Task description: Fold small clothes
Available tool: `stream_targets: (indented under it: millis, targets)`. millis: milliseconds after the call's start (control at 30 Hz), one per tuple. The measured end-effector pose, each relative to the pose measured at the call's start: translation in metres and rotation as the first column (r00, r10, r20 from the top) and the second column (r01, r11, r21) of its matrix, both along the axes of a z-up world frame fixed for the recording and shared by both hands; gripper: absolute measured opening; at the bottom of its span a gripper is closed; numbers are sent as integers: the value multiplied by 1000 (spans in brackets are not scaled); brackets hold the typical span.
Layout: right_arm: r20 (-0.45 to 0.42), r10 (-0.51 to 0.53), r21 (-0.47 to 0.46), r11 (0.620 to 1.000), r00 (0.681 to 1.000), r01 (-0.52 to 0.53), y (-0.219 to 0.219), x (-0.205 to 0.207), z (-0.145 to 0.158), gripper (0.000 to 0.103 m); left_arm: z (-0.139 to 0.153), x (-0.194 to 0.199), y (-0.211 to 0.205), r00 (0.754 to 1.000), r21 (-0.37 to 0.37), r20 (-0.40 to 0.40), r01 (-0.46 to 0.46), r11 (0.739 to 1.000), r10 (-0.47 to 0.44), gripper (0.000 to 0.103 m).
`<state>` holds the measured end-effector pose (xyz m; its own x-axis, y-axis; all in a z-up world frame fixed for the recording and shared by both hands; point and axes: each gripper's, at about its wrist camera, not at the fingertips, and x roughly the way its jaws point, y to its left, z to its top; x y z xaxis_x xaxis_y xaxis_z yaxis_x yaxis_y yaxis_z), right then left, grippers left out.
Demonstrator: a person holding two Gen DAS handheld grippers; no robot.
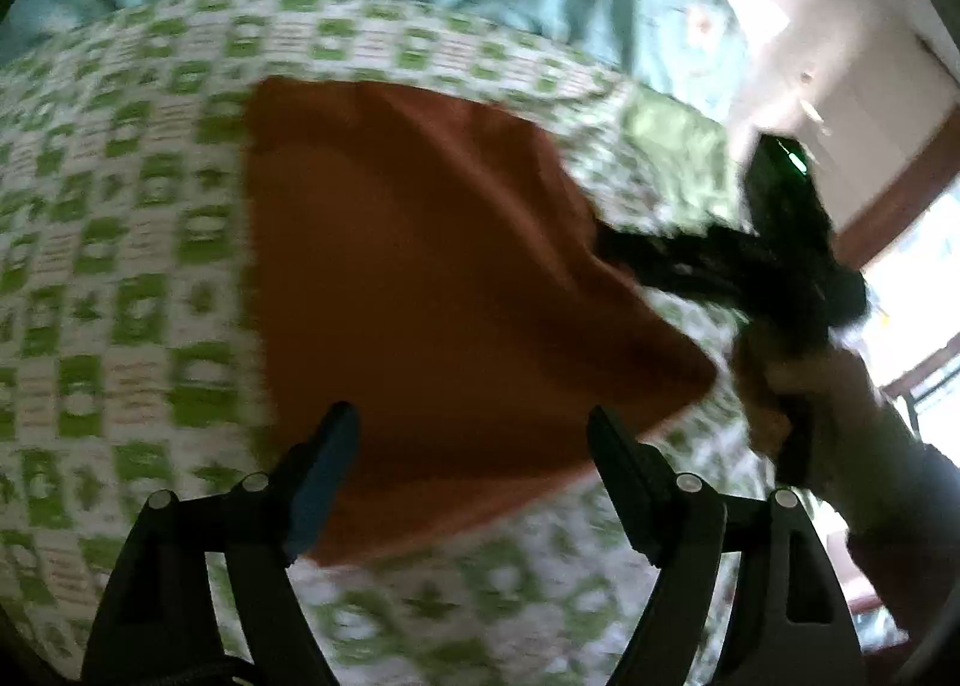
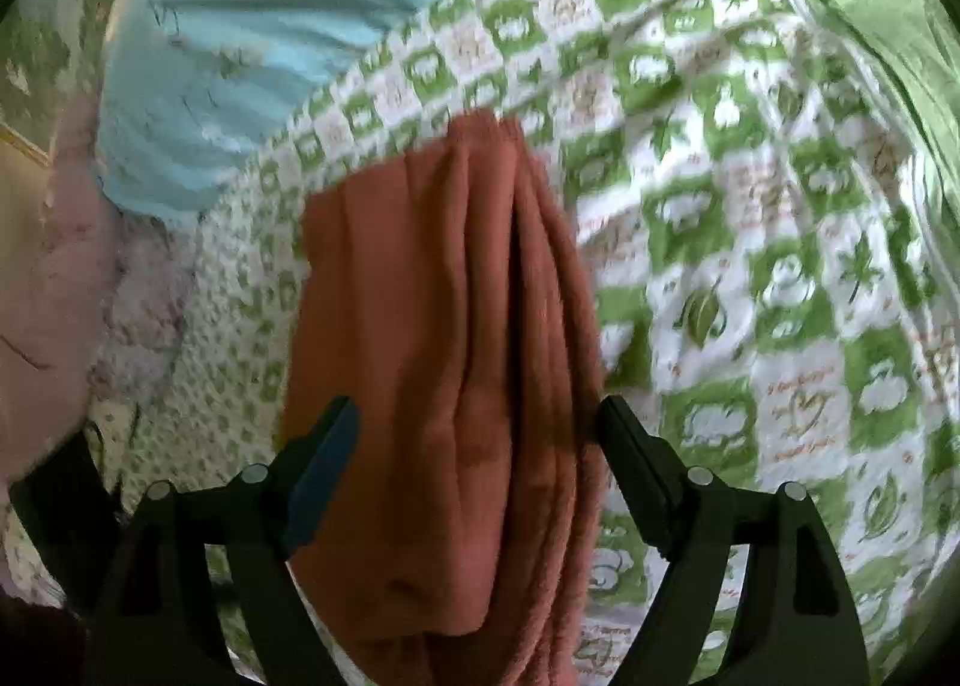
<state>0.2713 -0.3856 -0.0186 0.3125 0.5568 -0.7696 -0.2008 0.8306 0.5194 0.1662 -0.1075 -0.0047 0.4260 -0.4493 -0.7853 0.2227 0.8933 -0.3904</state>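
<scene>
Here the orange cloth [image 2: 456, 362] lies loose between both wide-open, empty tongs [image 1: 474, 440] [image 2: 480, 434].

The right tongs [image 2: 477, 434] stand wide apart over a rust cloth [image 2: 444, 362], which lies between the two fingers without either pad pressing it. The cloth is bunched into long folds that run away from the camera, with a deep crease just right of its middle. It rests on a bedspread [image 2: 750, 206] of green and white squares with leaves and hearts. Beyond the cloth's far end lies a pale blue sheet [image 2: 252, 44], rumpled. At the left edge is a pink quilted cover [image 2: 54, 278]. A plain green fabric [image 2: 870, 26] lies at the upper right.
</scene>
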Motion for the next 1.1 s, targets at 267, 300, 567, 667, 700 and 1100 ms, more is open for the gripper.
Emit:
stream_targets:
  millis: [267, 300, 567, 667, 700, 1100]
  targets:
    - [-2, -5, -19, 1000, 1000, 5, 0, 1, -9, 85, -18, 37, 41, 988, -65, -88, -134, 989, 128, 80]
    - [-7, -7, -16, 1000, 1000, 6, -1, 2, -11, 85, -20, 38, 44, 986, -79, -96, -145, 986, 137, 80]
    - [-30, -3, 10, 1000, 1000, 4, -4, 11, -20, 85, -54, 71, 54, 968, -120, -188, -188, 975, 164, 81]
    - [-36, -8, 26, 1000, 999, 9, -4, 16, -24, 85, -63, 82, 56, 963, -147, -210, -200, 969, 167, 81]
    - [-39, -7, 29, 1000, 999, 8, -3, 17, -25, 85, -66, 88, 56, 961, -157, -220, -206, 966, 169, 81]
    - [-142, 24, 132, 991, 990, -5, 5, 23, -40, 32, -68, 101, 44, 976, -249, -170, -179, 952, 139, 29]
